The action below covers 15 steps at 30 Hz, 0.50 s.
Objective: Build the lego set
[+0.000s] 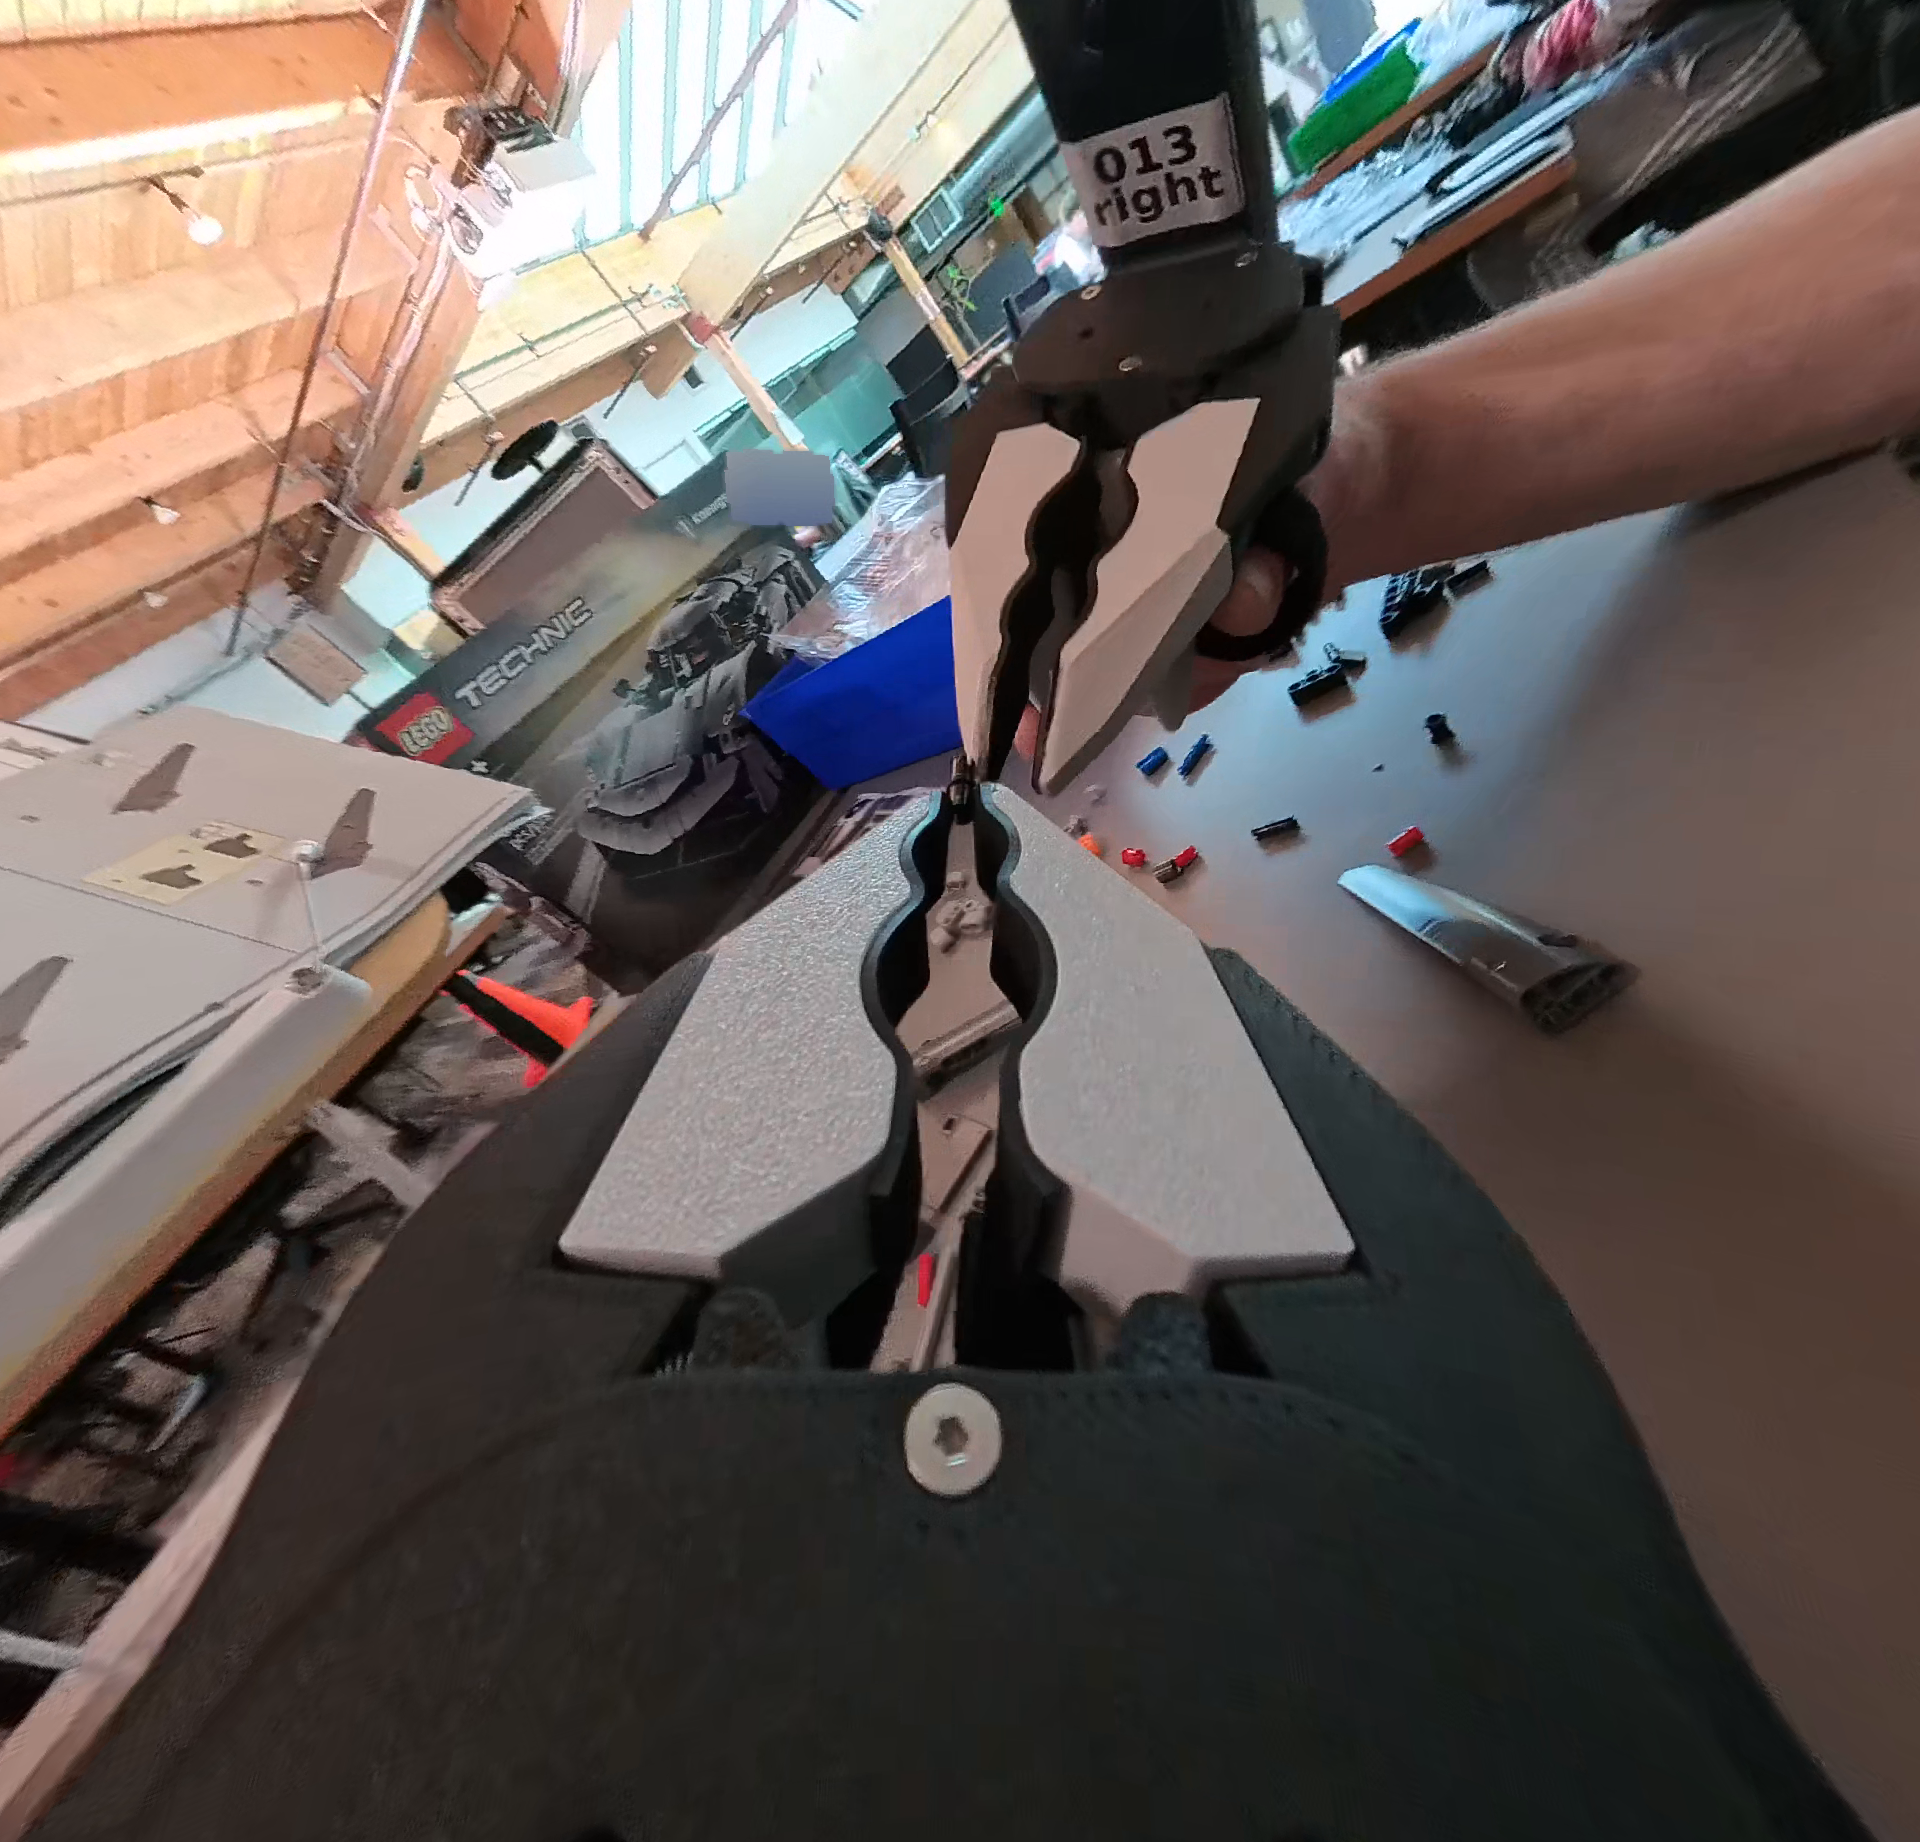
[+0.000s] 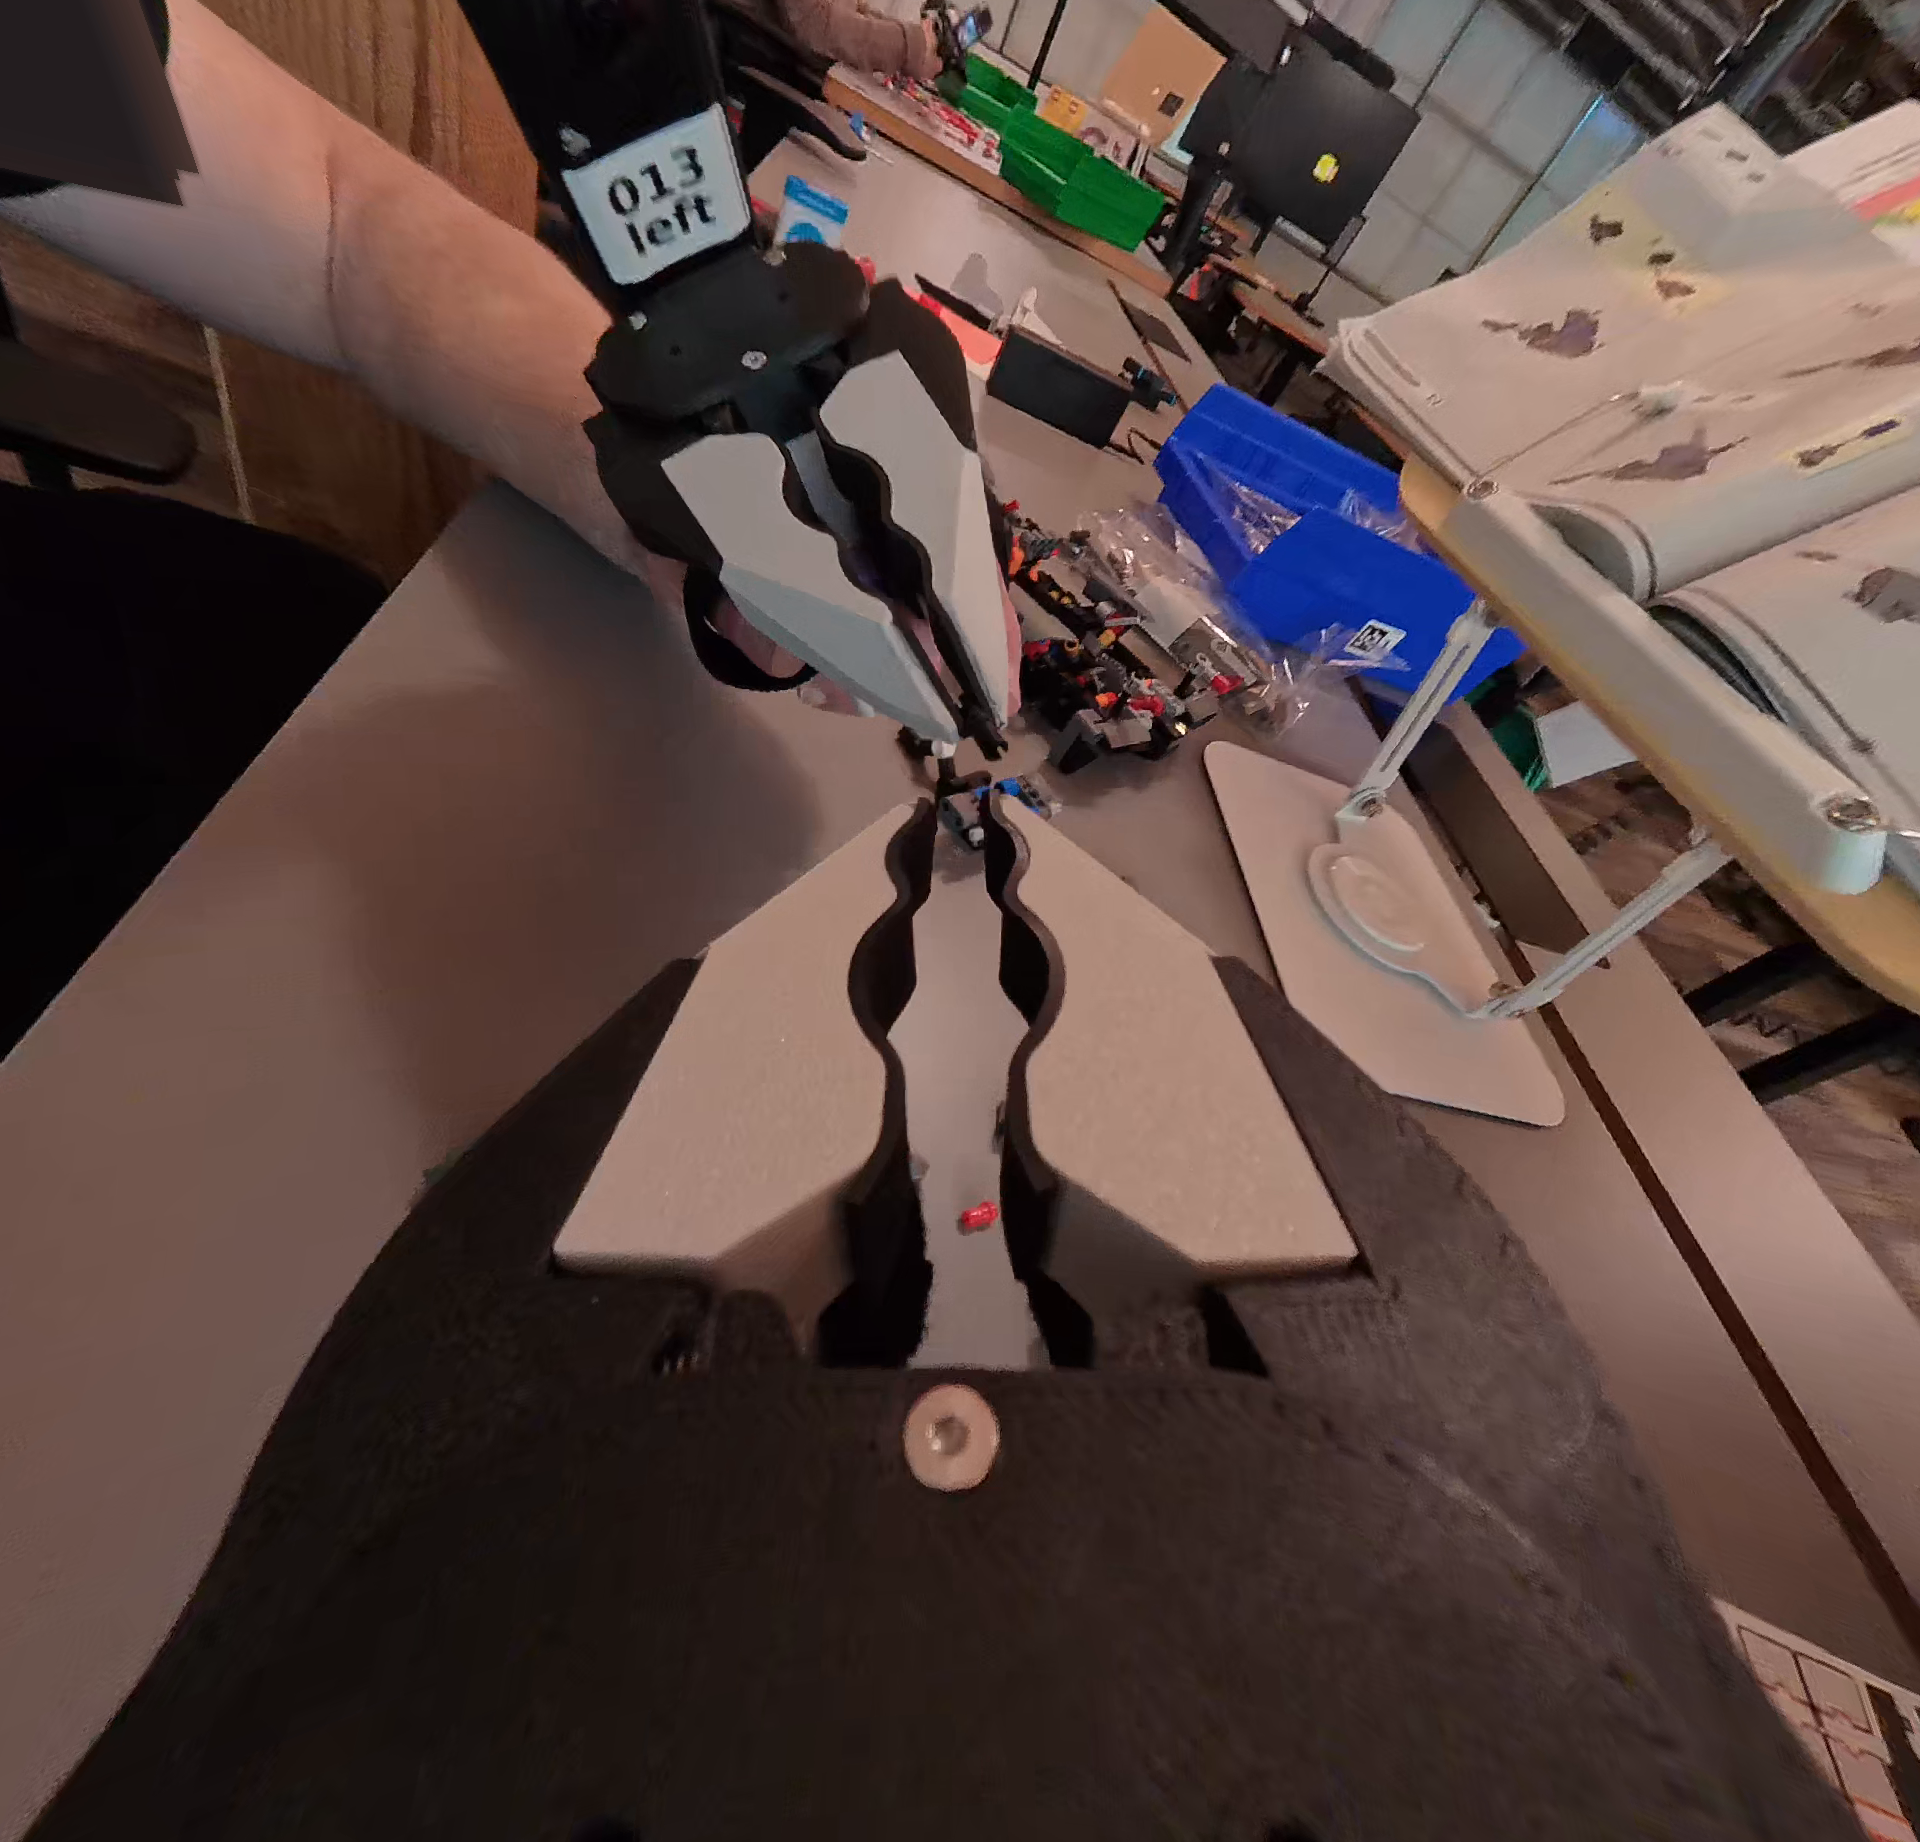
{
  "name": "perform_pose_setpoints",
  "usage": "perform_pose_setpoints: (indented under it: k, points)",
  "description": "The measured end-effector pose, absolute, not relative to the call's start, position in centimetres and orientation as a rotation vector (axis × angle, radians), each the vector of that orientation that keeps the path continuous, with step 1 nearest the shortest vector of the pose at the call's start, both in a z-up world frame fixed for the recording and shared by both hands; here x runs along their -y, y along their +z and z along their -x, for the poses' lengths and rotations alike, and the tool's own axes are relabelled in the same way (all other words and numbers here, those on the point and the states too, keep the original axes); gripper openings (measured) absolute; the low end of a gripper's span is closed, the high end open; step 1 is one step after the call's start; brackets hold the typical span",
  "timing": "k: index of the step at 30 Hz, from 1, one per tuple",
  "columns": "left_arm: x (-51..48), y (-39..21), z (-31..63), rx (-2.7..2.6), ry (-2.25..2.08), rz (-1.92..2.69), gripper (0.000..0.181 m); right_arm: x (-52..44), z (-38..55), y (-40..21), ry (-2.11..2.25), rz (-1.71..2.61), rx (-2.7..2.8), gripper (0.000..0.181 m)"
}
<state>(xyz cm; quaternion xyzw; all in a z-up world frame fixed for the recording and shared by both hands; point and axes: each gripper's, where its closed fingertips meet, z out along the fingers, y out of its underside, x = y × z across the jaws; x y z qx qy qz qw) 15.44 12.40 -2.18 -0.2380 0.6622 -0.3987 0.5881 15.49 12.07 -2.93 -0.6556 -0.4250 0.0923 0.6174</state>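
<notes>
above the table (image 2: pixel 499 857), tip to tip, the left tool (image 1: pixel 964 797) pinches a small black pin (image 1: pixel 962 776), its axis pointing at the dark piece (image 2: pixel 964 813) clamped in the right tool (image 2: pixel 961 821)

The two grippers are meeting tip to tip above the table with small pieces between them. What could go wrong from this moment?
1. The left gripper pinches a tiny dark pin only at its fingers' very ends; sideways pressure may make it pop out.
2. The right gripper holds a small dark piece equally shallowly, so pushing could twist it.
3. A dropped part could get lost among the loose pieces on the table.
</notes>
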Motion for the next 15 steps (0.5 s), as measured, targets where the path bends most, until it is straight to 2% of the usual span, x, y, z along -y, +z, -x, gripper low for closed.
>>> perform_pose_setpoints:
  k: [15]
  points:
    - [-11.2,-2.6,-15.0,-1.618,-1.159,0.582,0.002,-11.6,-14.8,-2.3,0.290,1.484,0.958,0.009]
